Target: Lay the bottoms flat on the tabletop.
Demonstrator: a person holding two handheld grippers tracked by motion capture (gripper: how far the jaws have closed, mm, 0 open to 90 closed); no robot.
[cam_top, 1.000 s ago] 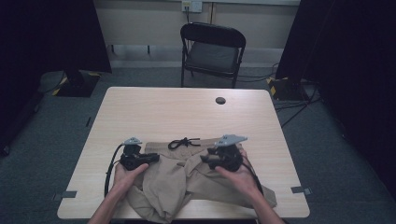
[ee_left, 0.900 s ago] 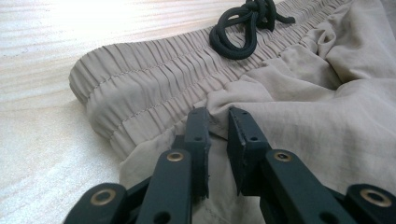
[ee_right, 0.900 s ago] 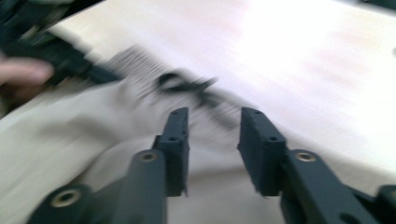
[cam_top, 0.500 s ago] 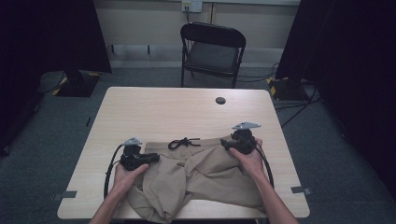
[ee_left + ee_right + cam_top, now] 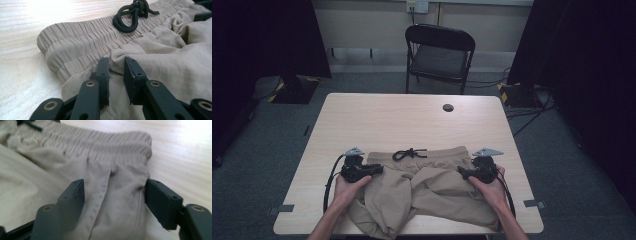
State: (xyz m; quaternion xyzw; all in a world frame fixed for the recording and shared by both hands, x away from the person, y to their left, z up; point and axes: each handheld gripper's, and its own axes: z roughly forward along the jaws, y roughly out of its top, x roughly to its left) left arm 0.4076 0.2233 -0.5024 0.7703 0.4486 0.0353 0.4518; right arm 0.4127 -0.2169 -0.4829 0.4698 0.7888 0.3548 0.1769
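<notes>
Beige shorts (image 5: 432, 185) lie at the table's near edge, waistband (image 5: 82, 37) away from me, with a black drawstring (image 5: 409, 153) knotted at its middle. My left gripper (image 5: 379, 169) rests at the waistband's left end. In the left gripper view its jaws (image 5: 116, 66) have just been opening a little, and a loose fold of cloth sits between them. My right gripper (image 5: 460, 173) lies at the waistband's right end. In the right gripper view it (image 5: 115, 192) has just been opening and stands wide astride the side seam below the waistband (image 5: 105, 142).
The light wooden table (image 5: 402, 120) has a black round cap (image 5: 448, 107) near its far edge. A black folding chair (image 5: 439, 52) stands behind the table. Dark curtains hang at both sides. One leg of the shorts droops over the near edge.
My right gripper has moved right and down to the waistband's right end, spreading the waistband out, and its jaws have opened wide. The left gripper has stayed in place.
</notes>
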